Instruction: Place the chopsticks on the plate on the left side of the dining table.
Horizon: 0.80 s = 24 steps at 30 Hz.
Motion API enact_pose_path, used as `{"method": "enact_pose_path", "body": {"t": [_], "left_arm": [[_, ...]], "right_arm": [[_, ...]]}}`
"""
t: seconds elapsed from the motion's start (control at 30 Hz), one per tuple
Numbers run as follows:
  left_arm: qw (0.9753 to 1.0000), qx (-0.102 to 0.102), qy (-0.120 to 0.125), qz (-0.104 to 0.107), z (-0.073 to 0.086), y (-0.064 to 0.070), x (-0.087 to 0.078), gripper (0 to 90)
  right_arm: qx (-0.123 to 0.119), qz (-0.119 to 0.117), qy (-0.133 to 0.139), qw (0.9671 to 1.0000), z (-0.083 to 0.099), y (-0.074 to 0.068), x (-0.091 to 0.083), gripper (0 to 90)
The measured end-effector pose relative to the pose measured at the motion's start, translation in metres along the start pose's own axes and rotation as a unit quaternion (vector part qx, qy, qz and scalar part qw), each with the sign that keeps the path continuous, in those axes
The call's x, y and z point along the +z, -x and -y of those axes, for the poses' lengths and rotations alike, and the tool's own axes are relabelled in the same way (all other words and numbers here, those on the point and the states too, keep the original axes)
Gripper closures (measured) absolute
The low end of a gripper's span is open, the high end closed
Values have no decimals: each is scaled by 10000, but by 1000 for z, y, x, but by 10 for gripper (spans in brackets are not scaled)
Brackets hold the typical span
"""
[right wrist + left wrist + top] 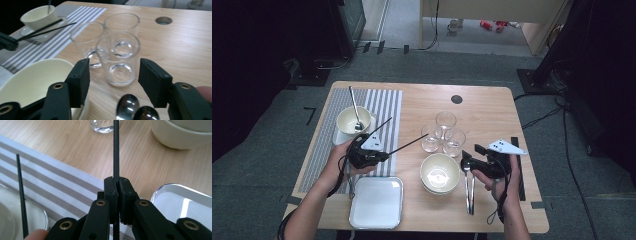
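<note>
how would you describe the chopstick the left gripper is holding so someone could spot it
Start at the striped placemat on the table's left side. Over its near right edge the left gripper is shut on a thin black chopstick pointing toward the glasses; the second chopstick is not between the jaws.

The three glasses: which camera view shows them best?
The right gripper view: the three glasses stand close and large beyond the open right gripper, clearly empty. The high view shows them small, clustered mid-table. The left gripper view shows just one glass's base at the top edge.
</note>
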<state>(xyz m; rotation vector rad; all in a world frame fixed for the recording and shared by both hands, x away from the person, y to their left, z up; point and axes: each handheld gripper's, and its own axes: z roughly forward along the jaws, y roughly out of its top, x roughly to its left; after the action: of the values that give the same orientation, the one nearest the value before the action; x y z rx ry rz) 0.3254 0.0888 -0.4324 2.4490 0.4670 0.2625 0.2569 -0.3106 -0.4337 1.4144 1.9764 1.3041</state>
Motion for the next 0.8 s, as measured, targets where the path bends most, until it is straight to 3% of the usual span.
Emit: {"method": "enact_pose_path", "body": {"t": [0.43,0.6,0.8], "left_arm": [[9995,-245,11,-222,16,-17,-8,873],[9989,-389,65,-245,21,-24,-8,873],[9988,-394,47,-286,24,-28,-11,873]], "right_arm": [[353,514,-20,9981,22,28,-5,359],[491,740,-80,9960,34,39,-3,345],[652,967,-227,9929,46,52,3,329]]}}
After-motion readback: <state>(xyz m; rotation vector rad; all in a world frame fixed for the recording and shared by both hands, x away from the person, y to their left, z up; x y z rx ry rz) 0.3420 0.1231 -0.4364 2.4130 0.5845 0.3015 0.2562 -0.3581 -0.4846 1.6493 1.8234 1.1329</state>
